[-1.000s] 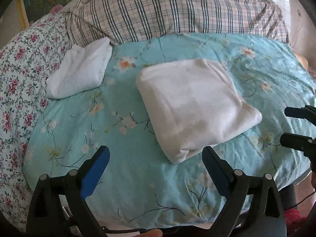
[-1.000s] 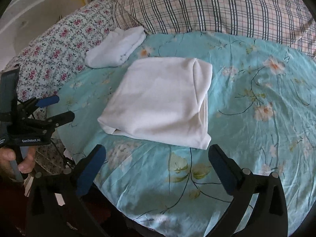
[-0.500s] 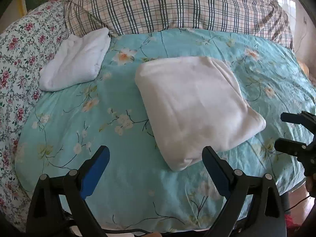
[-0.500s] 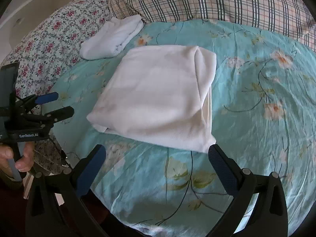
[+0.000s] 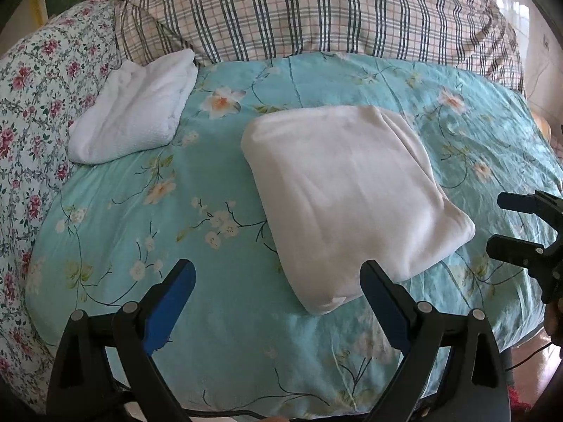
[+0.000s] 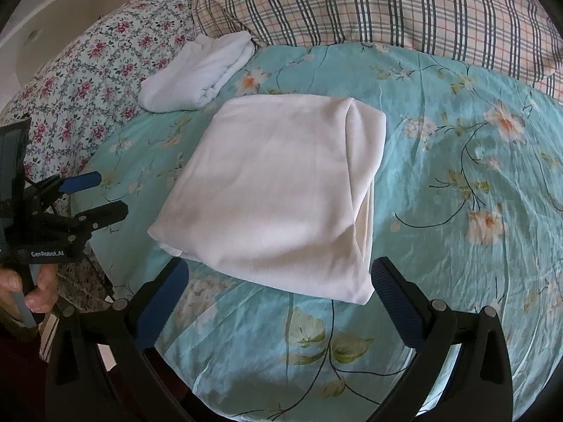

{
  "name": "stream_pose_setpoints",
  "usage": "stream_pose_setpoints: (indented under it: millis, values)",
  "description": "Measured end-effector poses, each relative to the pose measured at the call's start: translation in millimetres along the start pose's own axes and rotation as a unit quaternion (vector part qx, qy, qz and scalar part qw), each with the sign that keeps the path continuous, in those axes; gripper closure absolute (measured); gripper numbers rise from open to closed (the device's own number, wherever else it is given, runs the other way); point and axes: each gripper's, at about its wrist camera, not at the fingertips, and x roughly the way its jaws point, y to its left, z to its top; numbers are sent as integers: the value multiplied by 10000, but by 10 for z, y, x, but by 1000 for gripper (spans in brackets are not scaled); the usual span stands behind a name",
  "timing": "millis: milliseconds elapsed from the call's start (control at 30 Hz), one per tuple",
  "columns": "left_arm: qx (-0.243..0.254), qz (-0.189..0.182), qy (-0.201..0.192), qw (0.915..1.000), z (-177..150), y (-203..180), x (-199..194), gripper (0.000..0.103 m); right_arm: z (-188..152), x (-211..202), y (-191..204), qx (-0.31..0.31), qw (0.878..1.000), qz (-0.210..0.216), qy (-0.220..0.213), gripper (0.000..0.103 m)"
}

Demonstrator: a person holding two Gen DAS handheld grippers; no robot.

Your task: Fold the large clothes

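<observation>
Left wrist view: hovering wide open, left gripper (image 5: pixel 278 281) facing folded white garment (image 5: pixel 352 183) at one o'clock. Right gripper (image 6: pixel 281 281) likewise gaping, empty; advising low, square approach.

two folded white garments (image 5: pixel 352 190), two grippers (image 5: pixel 278 281)

You have a white garment (image 5: pixel 348 190) folded into a thick, roughly square bundle, lying flat near the middle of the turquoise floral bedspread (image 5: pixel 211 218), one corner toward you. A smaller folded white cloth (image 5: pixel 137 116) lies well apart, against the plaid pillow (image 5: pixel 316 10)
</observation>
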Motion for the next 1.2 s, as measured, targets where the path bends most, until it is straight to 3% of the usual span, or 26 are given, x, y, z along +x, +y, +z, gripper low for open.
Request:
stream_pose_setpoints:
  millis: [1200]
  values:
    - [17, -72, -19, 10000, -37, -85, -93, 8, 0, -46, 72, -29, 10000, -26, -22, 0]
